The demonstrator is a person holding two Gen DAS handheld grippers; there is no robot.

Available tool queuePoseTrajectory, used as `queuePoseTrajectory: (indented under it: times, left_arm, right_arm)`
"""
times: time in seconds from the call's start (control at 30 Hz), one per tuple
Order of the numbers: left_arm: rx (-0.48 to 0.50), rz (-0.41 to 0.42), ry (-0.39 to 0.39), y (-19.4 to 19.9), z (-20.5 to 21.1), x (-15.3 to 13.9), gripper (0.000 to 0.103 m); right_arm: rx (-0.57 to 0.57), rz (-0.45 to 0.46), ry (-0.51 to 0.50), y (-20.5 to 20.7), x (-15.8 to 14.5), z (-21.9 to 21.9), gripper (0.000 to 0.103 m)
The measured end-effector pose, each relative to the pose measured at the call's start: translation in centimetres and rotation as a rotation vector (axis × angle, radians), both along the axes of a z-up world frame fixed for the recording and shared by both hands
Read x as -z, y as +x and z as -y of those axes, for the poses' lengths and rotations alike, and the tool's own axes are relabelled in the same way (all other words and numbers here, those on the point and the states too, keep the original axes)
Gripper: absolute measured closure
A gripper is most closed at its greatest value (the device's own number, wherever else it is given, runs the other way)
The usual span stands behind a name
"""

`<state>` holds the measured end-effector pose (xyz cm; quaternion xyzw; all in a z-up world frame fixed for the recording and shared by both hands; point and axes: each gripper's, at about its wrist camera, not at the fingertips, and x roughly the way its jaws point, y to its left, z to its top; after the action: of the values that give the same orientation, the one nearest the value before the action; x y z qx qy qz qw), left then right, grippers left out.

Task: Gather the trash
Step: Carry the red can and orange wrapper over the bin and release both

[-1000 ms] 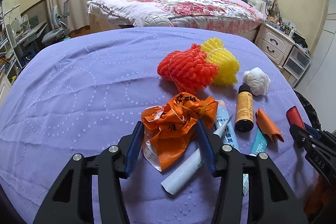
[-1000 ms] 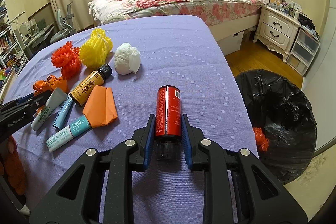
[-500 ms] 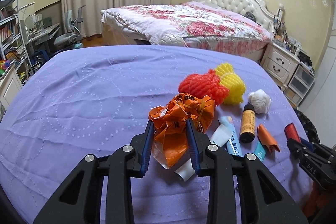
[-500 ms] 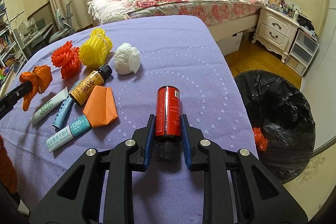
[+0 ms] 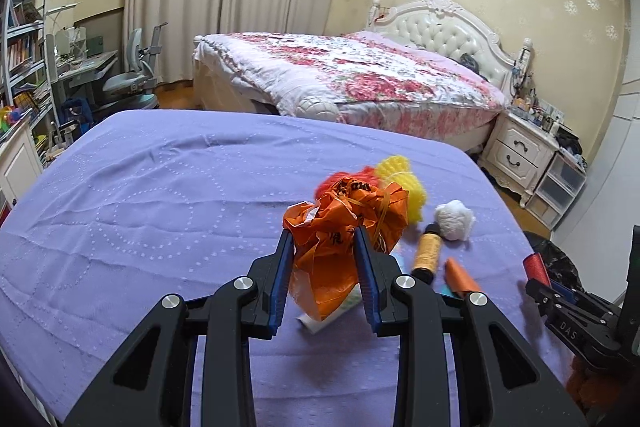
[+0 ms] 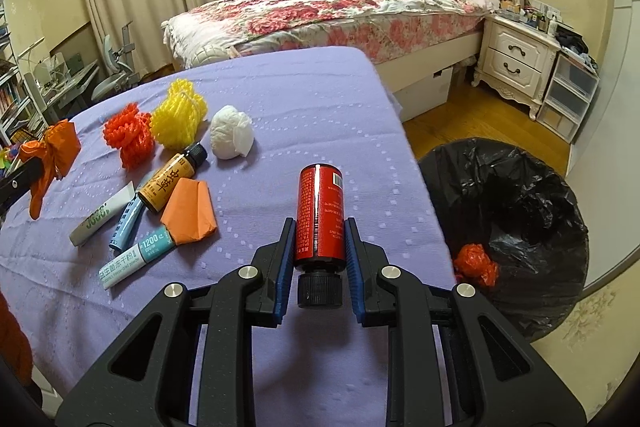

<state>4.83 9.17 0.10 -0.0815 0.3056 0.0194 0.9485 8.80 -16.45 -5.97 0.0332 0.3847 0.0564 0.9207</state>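
My left gripper (image 5: 322,243) is shut on a crumpled orange plastic bag (image 5: 344,223) and holds it above the purple table (image 5: 160,211); the bag also shows in the right wrist view (image 6: 52,151). My right gripper (image 6: 320,231) is shut on a red bottle (image 6: 320,211) with a black cap, held over the table's right edge. A black-lined trash bin (image 6: 516,223) stands on the floor to the right, with an orange scrap (image 6: 476,263) inside.
On the table lie a red foam net (image 6: 128,135), a yellow foam net (image 6: 180,119), a white wad (image 6: 232,135), a brown bottle (image 6: 168,179), an orange packet (image 6: 190,207) and several tubes (image 6: 136,263). A bed (image 6: 332,11) and nightstand (image 6: 520,63) stand beyond.
My left gripper closed on the orange bag and lifted it off the table, away from the tubes. My right gripper stayed shut on the red bottle, almost still.
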Motion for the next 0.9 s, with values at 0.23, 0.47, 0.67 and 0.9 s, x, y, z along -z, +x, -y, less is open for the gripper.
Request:
queuePoseTrajectory:
  times: [0.23, 0.47, 0.67, 0.9]
  left_arm:
    - [0.103, 0.009, 0.003, 0.4, 4.6, -0.3, 0.071]
    - [0.227, 0.000, 0.000, 1.8, 11.0, -0.3, 0.071]
    - [0.301, 0.010, 0.027, 2.8, 16.7, 0.0, 0.071]
    - [0.370, -0.019, 0.058, 4.1, 22.0, 1.2, 0.071]
  right_arm:
    - [0.059, 0.052, -0.004, -1.4, -2.1, 2.7, 0.080]
    - [0.163, 0.076, -0.012, -2.0, -2.8, 7.7, 0.080]
    - [0.246, 0.076, -0.023, -1.9, -2.4, 11.9, 0.080]
    - [0.294, 0.061, -0.017, -1.3, -1.1, 14.7, 0.080]
